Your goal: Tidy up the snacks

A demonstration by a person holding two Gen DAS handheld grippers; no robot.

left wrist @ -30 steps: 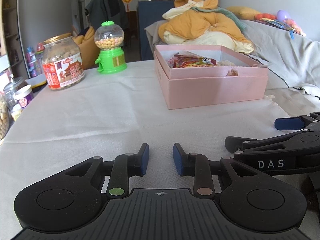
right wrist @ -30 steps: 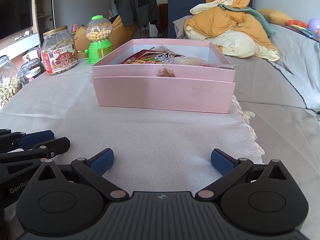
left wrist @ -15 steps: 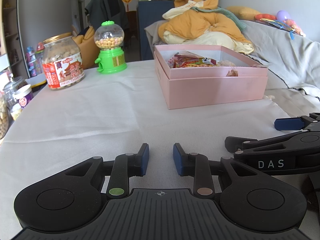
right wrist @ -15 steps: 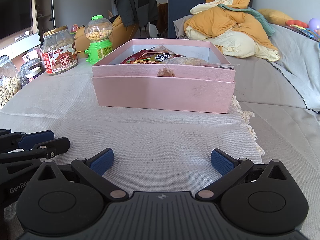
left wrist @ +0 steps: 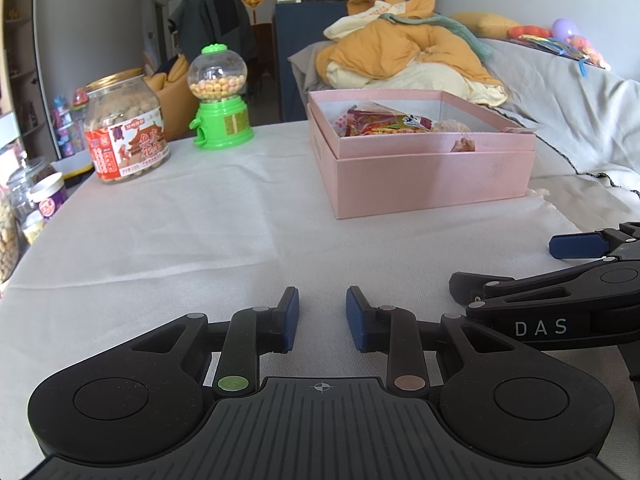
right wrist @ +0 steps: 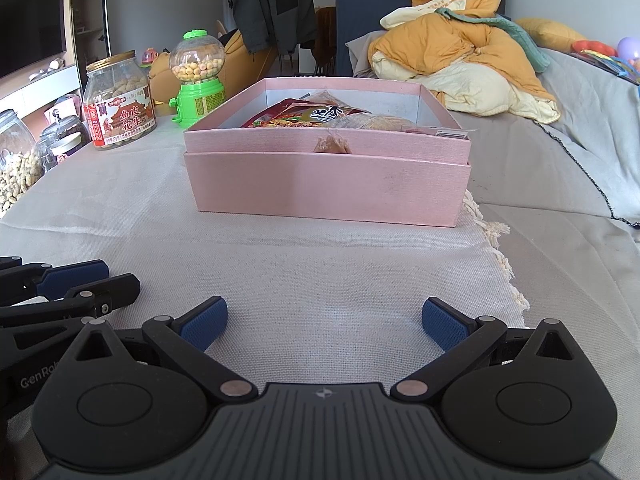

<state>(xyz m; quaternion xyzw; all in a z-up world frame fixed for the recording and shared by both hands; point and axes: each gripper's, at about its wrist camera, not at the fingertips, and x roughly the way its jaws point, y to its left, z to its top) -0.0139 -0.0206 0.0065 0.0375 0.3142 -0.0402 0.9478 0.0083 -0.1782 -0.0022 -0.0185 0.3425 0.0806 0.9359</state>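
Observation:
An open pink box (left wrist: 432,176) (right wrist: 328,188) stands on the white tablecloth (left wrist: 180,220) and holds several snack packets (left wrist: 380,124) (right wrist: 308,114). One small brown packet (right wrist: 334,145) hangs over its front wall. My left gripper (left wrist: 322,318) rests low over the cloth, well short of the box. Its blue pads stand a narrow gap apart with nothing between them. My right gripper (right wrist: 324,324) is wide open and empty, facing the box's front wall. In the left wrist view its blue fingertip (left wrist: 576,246) shows at the right edge.
A peanut jar (left wrist: 124,128) (right wrist: 120,104) and a green candy dispenser (left wrist: 218,100) (right wrist: 196,80) stand at the back left. More glass jars (right wrist: 16,164) crowd the left edge. Piled yellow bedding (right wrist: 460,52) lies behind the box. The cloth's fringed edge (right wrist: 496,240) runs down the right.

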